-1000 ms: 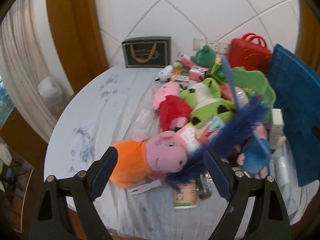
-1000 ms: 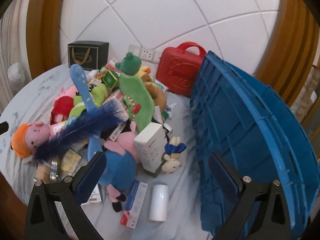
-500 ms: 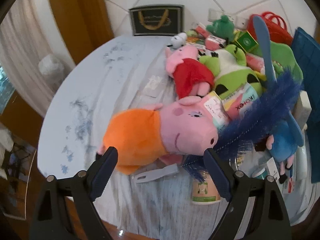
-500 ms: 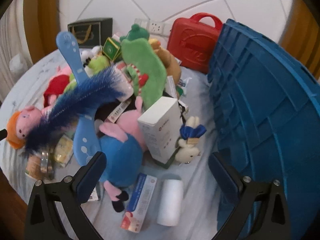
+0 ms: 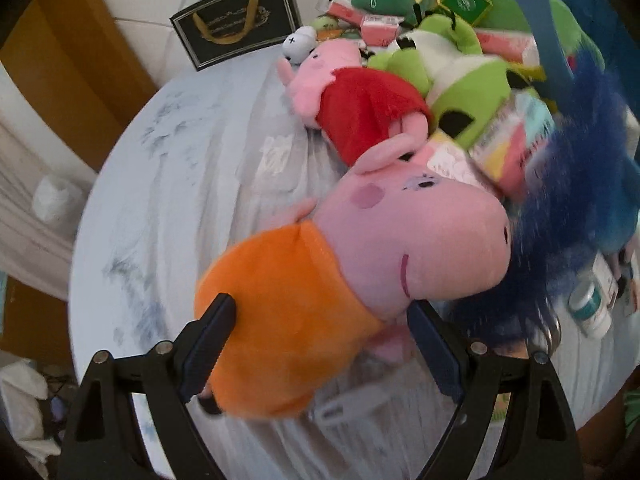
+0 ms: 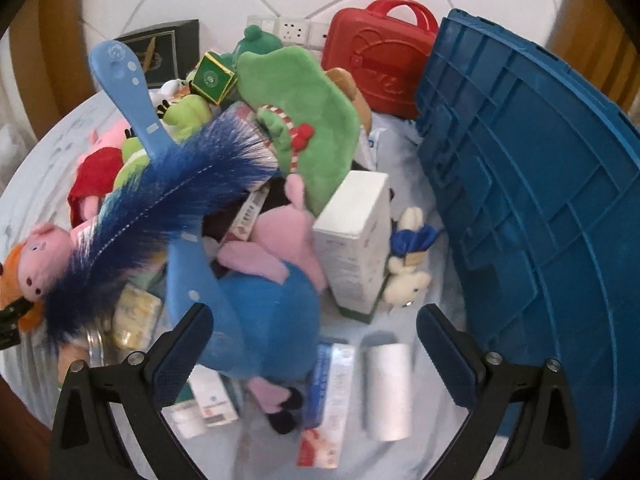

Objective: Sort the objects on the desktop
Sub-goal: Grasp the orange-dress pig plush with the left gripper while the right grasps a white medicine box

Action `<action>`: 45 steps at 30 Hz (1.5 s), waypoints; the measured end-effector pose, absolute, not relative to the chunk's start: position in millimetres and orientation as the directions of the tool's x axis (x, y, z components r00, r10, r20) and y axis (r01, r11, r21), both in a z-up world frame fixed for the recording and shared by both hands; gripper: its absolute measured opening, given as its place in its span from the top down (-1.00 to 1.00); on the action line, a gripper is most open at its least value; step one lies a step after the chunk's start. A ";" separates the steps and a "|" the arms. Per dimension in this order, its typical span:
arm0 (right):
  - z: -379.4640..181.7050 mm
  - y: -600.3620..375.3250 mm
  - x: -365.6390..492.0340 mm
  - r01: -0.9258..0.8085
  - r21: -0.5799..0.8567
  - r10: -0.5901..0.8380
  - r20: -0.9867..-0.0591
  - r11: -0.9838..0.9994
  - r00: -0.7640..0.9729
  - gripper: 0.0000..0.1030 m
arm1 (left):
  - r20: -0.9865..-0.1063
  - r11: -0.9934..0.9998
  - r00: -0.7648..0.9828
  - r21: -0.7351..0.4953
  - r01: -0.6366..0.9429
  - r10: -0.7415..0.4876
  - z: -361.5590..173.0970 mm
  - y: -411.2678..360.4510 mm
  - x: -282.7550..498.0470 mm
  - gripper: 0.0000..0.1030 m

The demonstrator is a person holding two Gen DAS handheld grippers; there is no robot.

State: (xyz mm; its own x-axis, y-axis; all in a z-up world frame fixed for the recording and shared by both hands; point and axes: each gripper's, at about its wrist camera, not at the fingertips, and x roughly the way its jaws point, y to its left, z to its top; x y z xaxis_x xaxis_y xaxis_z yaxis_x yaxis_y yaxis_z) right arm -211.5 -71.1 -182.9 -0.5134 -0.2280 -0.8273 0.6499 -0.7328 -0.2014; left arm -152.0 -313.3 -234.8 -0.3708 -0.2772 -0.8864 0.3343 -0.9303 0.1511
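Observation:
An orange-dressed pink pig plush (image 5: 304, 308) lies on the pale tablecloth (image 5: 168, 184). My left gripper (image 5: 322, 320) is open and straddles its orange body, with the left finger at the dress's edge. Behind it lie a red-dressed pig plush (image 5: 360, 116), a green frog plush (image 5: 460, 76) and a blue feather duster (image 5: 568, 216). In the right wrist view my right gripper (image 6: 314, 320) is open just above a blue-dressed pig plush (image 6: 260, 320), nothing pressed between its fingers. A white box (image 6: 356, 240) stands to that plush's right.
A big blue crate (image 6: 540, 200) fills the right side, with a red case (image 6: 380, 64) behind it. A white roll (image 6: 386, 388), flat cartons (image 6: 328, 400) and a small bunny charm (image 6: 408, 276) lie near my right fingers. A black gift bag (image 5: 236, 24) stands at the back wall.
Both grippers have come down toward the pile. The orange-dressed pig now sits between my left fingers, and the blue-dressed pig has come up close under my right ones. Neither gripper's jaw width has changed.

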 end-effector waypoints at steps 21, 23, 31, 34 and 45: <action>-192.1 -63.7 -294.7 0.545 -0.047 -0.240 -0.864 -0.837 -0.443 -1.00 | -0.915 -0.902 -0.303 0.127 0.412 -0.267 -256.0 -346.9 -221.6 -0.86; -196.7 -67.5 -299.8 0.549 -0.054 -0.237 -0.864 -0.834 -0.445 -0.99 | -0.916 -0.895 -0.298 0.123 0.428 -0.268 -256.1 -349.6 -223.6 -0.86; -220.5 -83.7 -311.7 0.580 -0.082 -0.216 -0.879 -0.810 -0.426 -0.20 | -0.915 -0.880 -0.302 0.103 0.463 -0.266 -253.9 -353.0 -226.9 -0.68; -224.1 -85.1 -309.9 0.582 -0.119 -0.190 -0.876 -0.805 -0.442 -0.06 | -0.912 -0.883 -0.308 0.111 0.456 -0.273 -251.7 -348.6 -224.2 -0.57; -189.7 -59.7 -301.7 0.537 -0.099 -0.229 -0.829 -0.838 -0.510 0.30 | -0.854 -0.847 -0.417 0.051 0.530 -0.312 -199.3 -353.9 -195.3 -0.21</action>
State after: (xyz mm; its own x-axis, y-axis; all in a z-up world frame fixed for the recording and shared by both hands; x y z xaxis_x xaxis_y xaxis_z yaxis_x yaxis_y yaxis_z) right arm -301.7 -59.7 -189.7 -0.5099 -0.2287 -0.8293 0.5370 -0.8377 -0.0992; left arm -195.3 -353.9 -199.3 -0.4169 -0.3118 -0.8538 0.5296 -0.8468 0.0507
